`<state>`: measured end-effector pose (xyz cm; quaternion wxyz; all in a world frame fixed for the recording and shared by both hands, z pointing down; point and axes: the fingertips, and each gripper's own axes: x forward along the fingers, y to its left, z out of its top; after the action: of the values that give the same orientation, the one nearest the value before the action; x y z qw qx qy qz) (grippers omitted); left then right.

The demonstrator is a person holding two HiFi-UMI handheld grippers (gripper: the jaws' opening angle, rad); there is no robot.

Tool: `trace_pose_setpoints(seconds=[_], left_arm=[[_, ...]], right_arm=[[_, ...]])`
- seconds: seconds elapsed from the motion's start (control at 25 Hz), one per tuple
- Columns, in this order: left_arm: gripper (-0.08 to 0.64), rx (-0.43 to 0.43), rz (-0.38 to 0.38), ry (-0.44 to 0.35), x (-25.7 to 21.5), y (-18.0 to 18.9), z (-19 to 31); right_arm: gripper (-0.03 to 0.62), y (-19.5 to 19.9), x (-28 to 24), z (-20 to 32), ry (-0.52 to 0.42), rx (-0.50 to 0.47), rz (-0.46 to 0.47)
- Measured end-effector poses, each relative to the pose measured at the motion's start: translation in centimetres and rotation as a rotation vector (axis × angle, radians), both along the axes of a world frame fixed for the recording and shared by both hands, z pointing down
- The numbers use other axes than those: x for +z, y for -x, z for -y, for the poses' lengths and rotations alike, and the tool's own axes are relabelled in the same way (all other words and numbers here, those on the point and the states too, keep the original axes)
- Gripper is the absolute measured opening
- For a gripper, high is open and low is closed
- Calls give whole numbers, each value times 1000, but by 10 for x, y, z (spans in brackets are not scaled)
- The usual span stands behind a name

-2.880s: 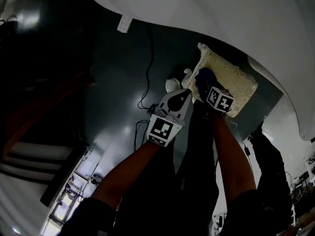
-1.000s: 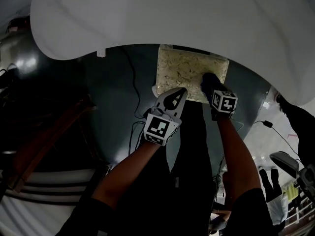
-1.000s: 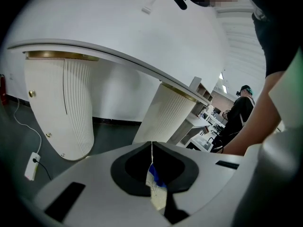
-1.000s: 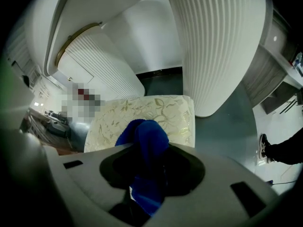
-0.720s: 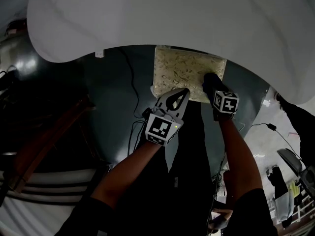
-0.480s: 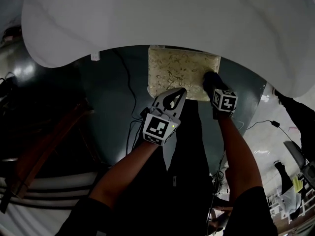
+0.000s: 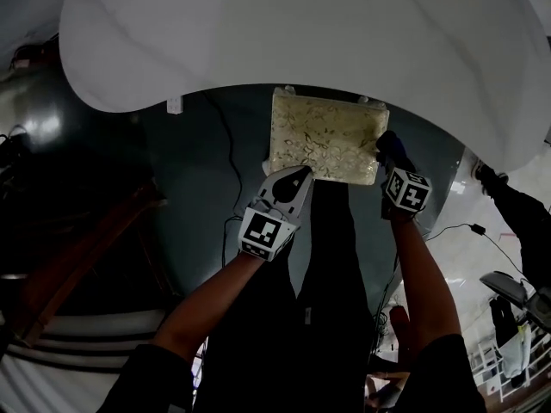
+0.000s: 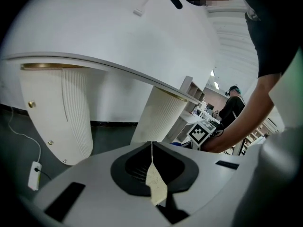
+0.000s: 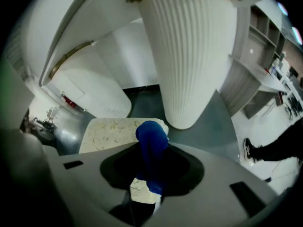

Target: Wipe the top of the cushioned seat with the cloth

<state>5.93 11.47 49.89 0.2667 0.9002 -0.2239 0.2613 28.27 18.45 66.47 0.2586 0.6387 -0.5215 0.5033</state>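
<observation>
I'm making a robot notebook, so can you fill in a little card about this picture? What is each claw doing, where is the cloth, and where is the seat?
Seat: pale, patterned cushioned seat on the dark floor, partly under the white table
Cloth: blue cloth, bunched up, at the seat's right edge
Right claw: shut on the cloth
Left claw: shut, holding nothing, at the seat's near edge
Cloth touching seat: cannot tell

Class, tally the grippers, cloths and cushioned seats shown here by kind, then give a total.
Grey handheld two-jaw grippers: 2, the left gripper and the right gripper
Blue cloth: 1
Cream patterned cushioned seat: 1
Total: 4
</observation>
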Motion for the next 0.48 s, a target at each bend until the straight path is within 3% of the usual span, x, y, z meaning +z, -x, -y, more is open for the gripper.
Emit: trace_pose_setpoints(seconds=[0.12, 0.2, 0.48], left_arm=[[18, -64, 11, 1, 16, 37, 9], [18, -127, 18, -3, 23, 60, 16], [18, -279, 18, -9, 25, 117, 33]], right_arm=[[135, 47, -1, 21, -53, -133, -14], [135, 87, -2, 37, -84, -198, 23], [135, 229, -4, 64, -98, -228, 259]])
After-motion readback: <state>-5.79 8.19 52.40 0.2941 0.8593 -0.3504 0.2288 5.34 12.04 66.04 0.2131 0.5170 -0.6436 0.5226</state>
